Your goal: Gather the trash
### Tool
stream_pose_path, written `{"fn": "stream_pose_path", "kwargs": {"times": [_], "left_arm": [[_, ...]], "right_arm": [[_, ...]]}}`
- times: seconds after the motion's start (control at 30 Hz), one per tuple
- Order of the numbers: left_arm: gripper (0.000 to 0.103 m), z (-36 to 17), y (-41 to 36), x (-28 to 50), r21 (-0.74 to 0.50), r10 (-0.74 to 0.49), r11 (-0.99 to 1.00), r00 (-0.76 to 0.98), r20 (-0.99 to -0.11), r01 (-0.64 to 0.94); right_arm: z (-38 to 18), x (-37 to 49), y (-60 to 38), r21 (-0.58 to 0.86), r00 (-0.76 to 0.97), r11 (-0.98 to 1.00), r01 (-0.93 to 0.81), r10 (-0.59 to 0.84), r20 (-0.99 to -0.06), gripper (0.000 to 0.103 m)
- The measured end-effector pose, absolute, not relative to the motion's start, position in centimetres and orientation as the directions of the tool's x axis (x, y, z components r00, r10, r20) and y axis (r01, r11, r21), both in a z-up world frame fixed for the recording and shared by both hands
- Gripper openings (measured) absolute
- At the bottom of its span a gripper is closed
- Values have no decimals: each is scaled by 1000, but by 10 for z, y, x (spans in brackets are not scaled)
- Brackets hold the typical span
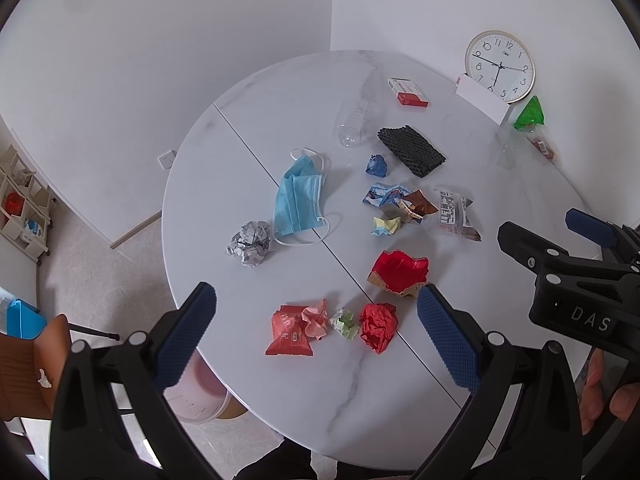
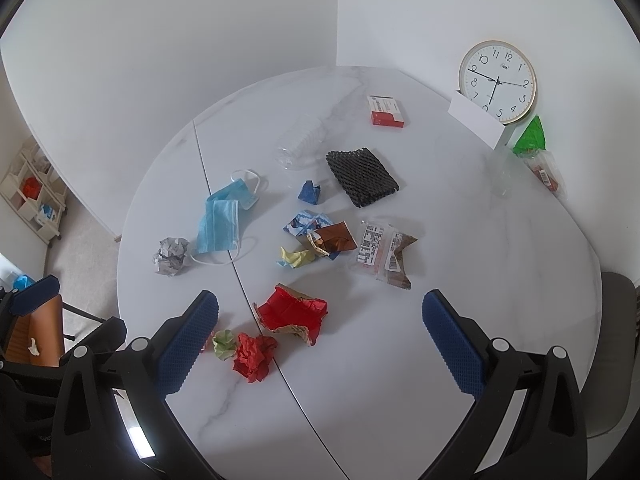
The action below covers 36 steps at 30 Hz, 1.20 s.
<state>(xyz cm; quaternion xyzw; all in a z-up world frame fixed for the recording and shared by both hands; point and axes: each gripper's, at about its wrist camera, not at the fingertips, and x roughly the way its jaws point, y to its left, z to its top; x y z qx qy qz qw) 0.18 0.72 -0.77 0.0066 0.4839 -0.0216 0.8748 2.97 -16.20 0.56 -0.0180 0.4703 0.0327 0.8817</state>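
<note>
Trash lies scattered on a round white marble table (image 1: 240, 168): a blue face mask (image 1: 298, 198), a crumpled grey paper ball (image 1: 250, 243), a red paper cup liner (image 1: 400, 272), a red paper wad (image 1: 378, 326), a red snack wrapper (image 1: 289, 332), a black foam net (image 1: 411, 150) and a clear plastic bottle (image 1: 351, 122). My left gripper (image 1: 316, 332) is open and empty above the near wrappers. My right gripper (image 2: 320, 344) is open and empty above the red liner (image 2: 292, 312) and also shows in the left wrist view (image 1: 560, 248).
A wall clock (image 1: 500, 66) leans at the back right beside a green wrapper (image 1: 530, 114). A red and white box (image 1: 407, 92) lies at the back. A translucent bin (image 1: 198, 396) stands below the table's near left edge. A shelf (image 1: 24, 204) is at the far left.
</note>
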Motion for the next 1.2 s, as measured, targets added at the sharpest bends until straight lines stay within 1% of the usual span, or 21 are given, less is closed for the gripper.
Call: {"fn": "stream_pose_path", "kwargs": {"times": [0.8, 1.0, 1.2], "left_arm": [[96, -10, 11, 3, -7, -30, 999, 518, -855, 46], [96, -26, 21, 6, -14, -50, 997, 508, -860, 75], [96, -55, 38, 4, -40, -89, 993, 502, -860, 108]], "right_arm": [[4, 29, -160, 1, 556, 997, -79, 45, -830, 101], [-6, 32, -166, 1, 553, 996, -92, 52, -831, 101], [-32, 33, -175, 2, 535, 991, -131, 72, -842, 101]]}}
